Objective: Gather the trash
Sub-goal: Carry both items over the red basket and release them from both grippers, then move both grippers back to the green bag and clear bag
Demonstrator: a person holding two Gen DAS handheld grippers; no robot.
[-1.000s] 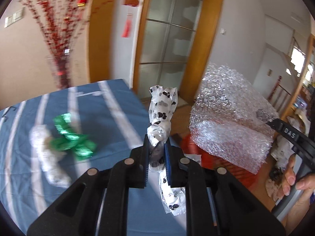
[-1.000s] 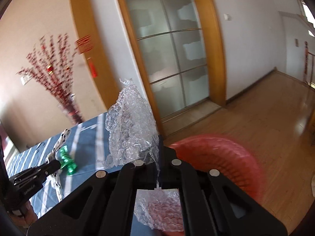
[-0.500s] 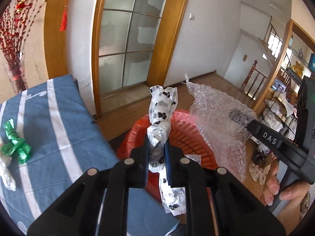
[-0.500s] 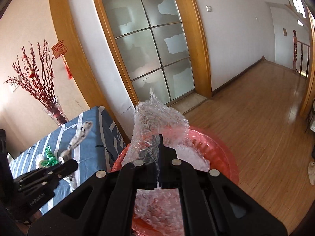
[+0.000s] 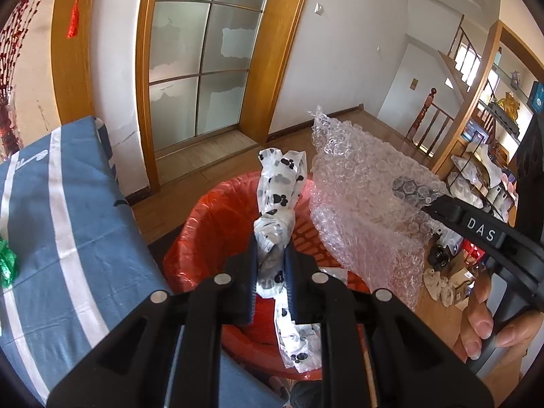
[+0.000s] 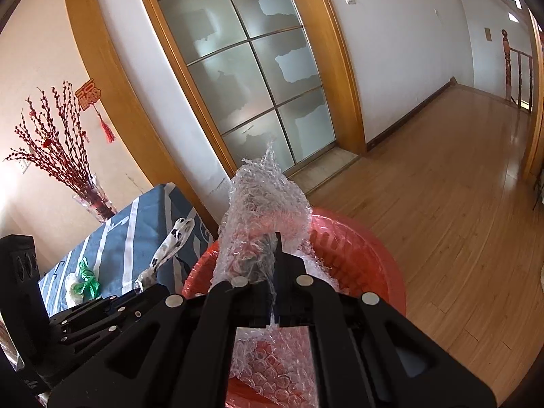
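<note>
My left gripper [image 5: 270, 251] is shut on a white plastic bag with black paw prints [image 5: 280, 183] and holds it above a red bin [image 5: 210, 224] lined with a red bag. My right gripper [image 6: 270, 241] is shut on a sheet of clear bubble wrap [image 6: 265, 204] and holds it over the same red bin [image 6: 367, 255]. In the left wrist view the bubble wrap [image 5: 360, 204] hangs just right of the paw-print bag, pinched by the right gripper [image 5: 413, 192]. The paw-print bag [image 6: 173, 241] shows at the left in the right wrist view.
A table with a blue striped cloth [image 5: 61, 210] stands left of the bin. A green foil wrapper [image 6: 86, 277] and a white wrapper [image 6: 72, 287] lie on it. A vase of red branches [image 6: 91, 200] stands at its far end. Wooden floor [image 6: 442, 183] stretches to the right.
Both grippers have moved right from over the table to above the red bin, carrying the paw-print bag and the bubble wrap. The table has slid to the left of both views.
</note>
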